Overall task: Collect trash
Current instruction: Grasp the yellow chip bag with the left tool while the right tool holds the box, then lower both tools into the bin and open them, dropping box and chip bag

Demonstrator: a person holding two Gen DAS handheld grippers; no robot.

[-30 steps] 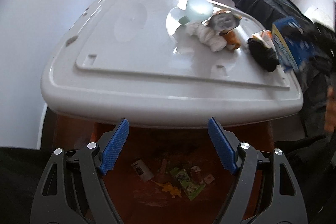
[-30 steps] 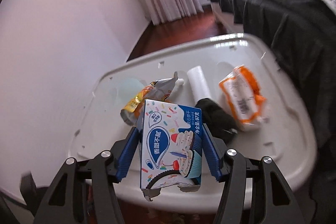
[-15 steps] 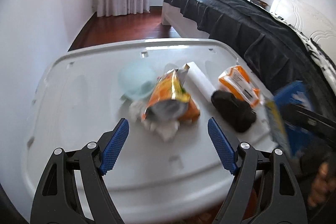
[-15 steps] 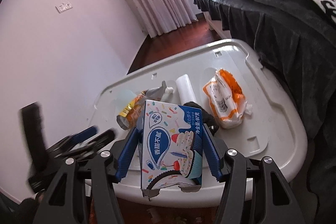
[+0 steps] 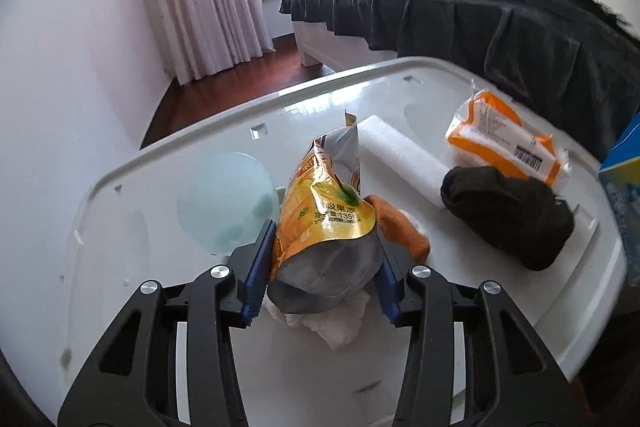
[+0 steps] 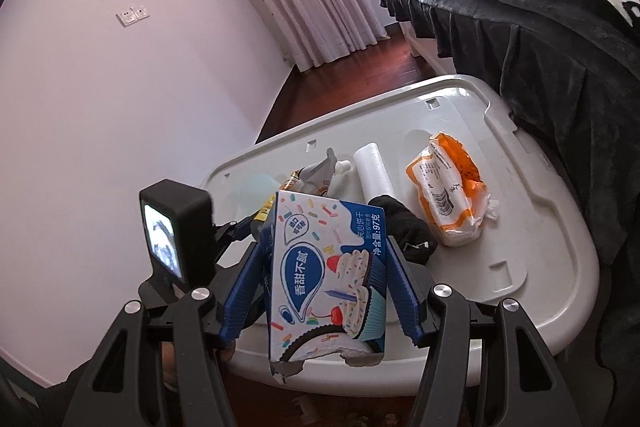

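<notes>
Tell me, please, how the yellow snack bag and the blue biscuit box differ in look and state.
The yellow snack bag is soft, crumpled foil; the blue biscuit box is stiff card, torn at its lower edge. The bag sits on the white lid as the left gripper closes around it; the box is clamped in the right gripper. Both are opened food packaging.

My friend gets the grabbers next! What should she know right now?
Left gripper: jaws closing around the yellow snack bag, pads at its sides.
Right gripper: shut on the blue cookie box, held up off the lid.
On the white bin lid: orange packet, black sock, white roll, crumpled tissue, pale green disc.
Done: box picked up.
Left: lift the bag, bin both, then the rest.
</notes>
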